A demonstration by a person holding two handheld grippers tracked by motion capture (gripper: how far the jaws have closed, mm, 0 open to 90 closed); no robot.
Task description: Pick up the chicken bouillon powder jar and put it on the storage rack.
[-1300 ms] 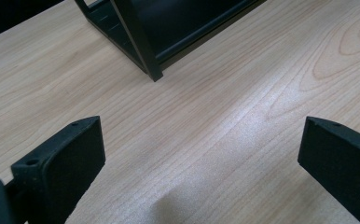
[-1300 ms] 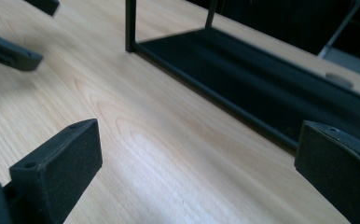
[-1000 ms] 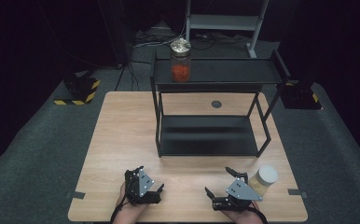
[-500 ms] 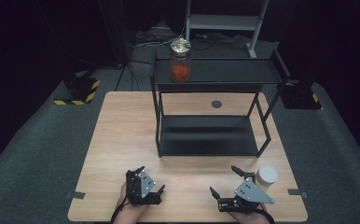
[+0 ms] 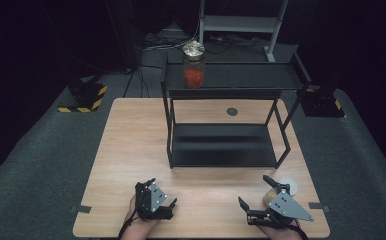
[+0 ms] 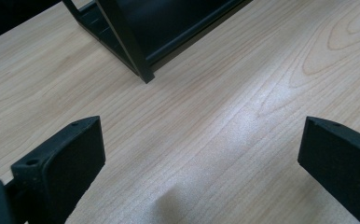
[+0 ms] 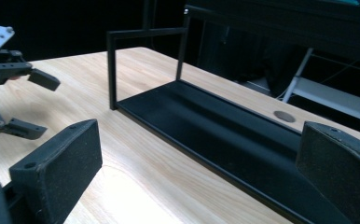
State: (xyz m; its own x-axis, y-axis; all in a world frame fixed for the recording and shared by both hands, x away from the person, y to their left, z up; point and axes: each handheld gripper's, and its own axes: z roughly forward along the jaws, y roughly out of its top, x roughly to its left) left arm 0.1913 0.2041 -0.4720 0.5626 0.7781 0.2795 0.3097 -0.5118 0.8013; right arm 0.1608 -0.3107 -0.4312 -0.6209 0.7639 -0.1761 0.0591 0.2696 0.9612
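Left gripper [image 5: 162, 196]: fingers spread wide, nothing held, in front of the rack [image 5: 224, 152].
Right gripper [image 5: 259, 195]: fingers apart, empty; a small jar [image 5: 279, 190] is seen just beside it from above.
Red-filled jar [image 5: 193, 65]: on the rack's top shelf, seen from above.

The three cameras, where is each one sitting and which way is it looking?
High view: above the person's side, looking forward and down on the table; both hands, left gripper and right gripper show.
Left gripper view: on the left gripper, facing down at the tabletop; its jaws stand wide apart.
Right gripper view: on the right gripper, facing low across the table.
All three see the black shelf rack.
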